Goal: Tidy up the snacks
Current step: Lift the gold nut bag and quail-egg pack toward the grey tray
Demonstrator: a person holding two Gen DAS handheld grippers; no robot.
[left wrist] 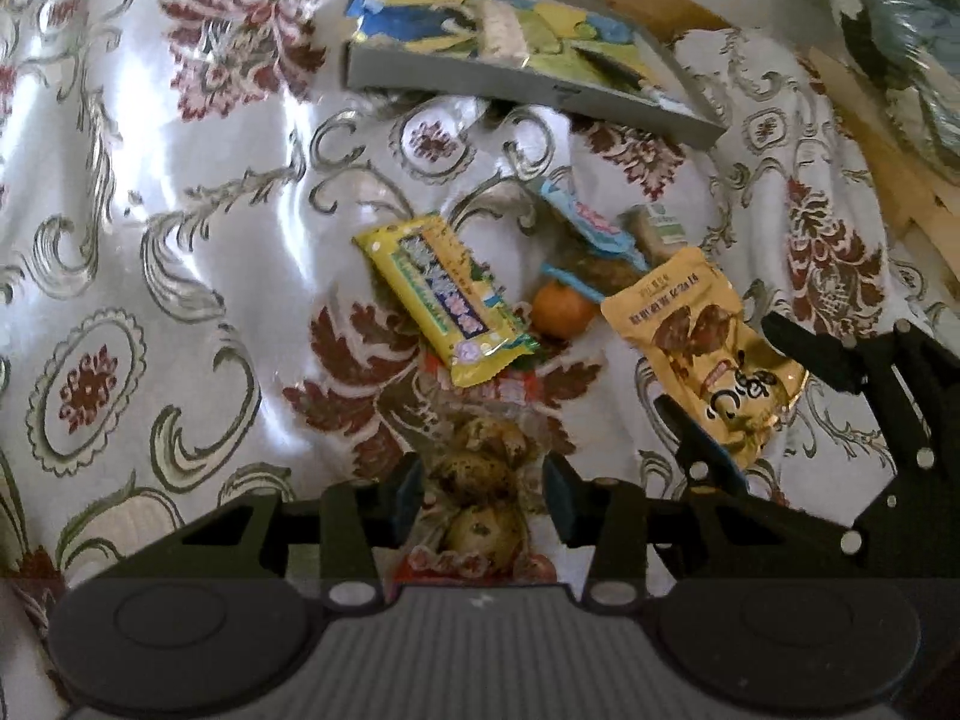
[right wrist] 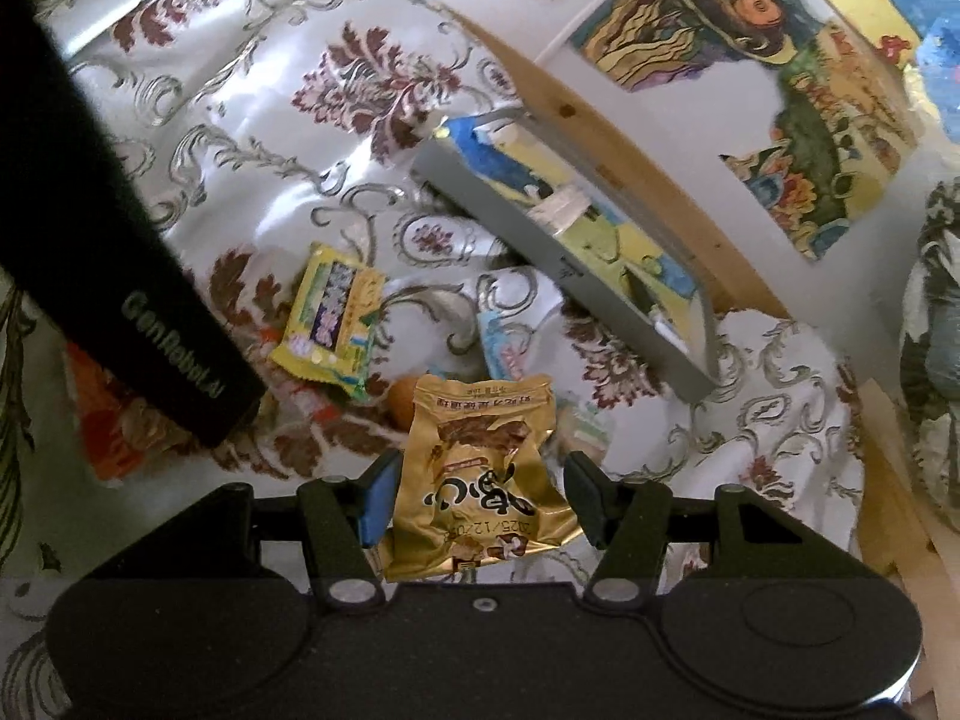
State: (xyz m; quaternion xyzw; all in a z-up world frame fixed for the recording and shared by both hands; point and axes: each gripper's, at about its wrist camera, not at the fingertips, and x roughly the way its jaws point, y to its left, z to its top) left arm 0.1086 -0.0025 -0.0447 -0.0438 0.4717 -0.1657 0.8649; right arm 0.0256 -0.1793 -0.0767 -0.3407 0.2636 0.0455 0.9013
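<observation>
Both tongs apart: left (left wrist: 483,495) straddles egg packet (left wrist: 480,504), right (right wrist: 480,495) straddles gold pouch (right wrist: 480,480).

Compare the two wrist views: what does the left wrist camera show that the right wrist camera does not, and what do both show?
Only the left wrist view shows the quail egg packet clearly, between the left gripper fingers. Only the right wrist view shows the wall pictures. Both show the yellow snack bar, gold pouch, orange fruit and grey box.

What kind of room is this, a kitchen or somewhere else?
Probably a home living space, not clearly a kitchen: a glossy floral tablecloth covers the surface, loose snack packets like the gold pouch lie on it, and colourful pictures hang on the wall behind.
</observation>
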